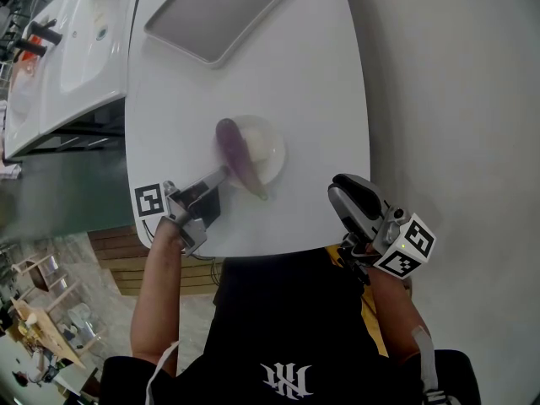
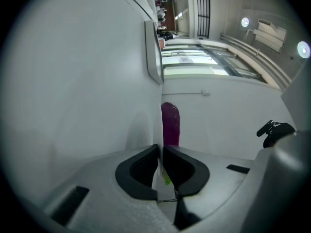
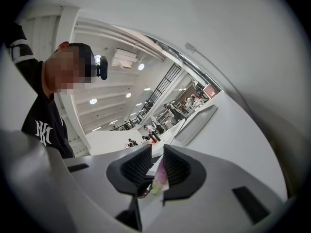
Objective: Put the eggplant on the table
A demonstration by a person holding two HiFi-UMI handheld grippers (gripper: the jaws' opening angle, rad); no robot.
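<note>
The white tabletop (image 1: 321, 74) has much bare room. A tray (image 1: 219, 11) sits at its far edge. The strip between the tray and the plate (image 1: 272, 142) is free, as is the stretch from the plate to the right edge. The plate sits nearer the near edge, about midway across.

The eggplant (image 1: 234, 154) lies slantwise over the plate's left half, its thin stalk end reaching past the rim toward the near edge.

The left gripper (image 1: 223, 172) comes in over the near-left corner. Its fingers (image 2: 141, 171) are drawn almost together on a thin white edge, seemingly the plate's left rim. The eggplant lies just beyond their tips.

The right gripper (image 1: 344, 194) hangs off the near-right corner, well apart from the eggplant. Its fingers are partly apart and grip nothing.
</note>
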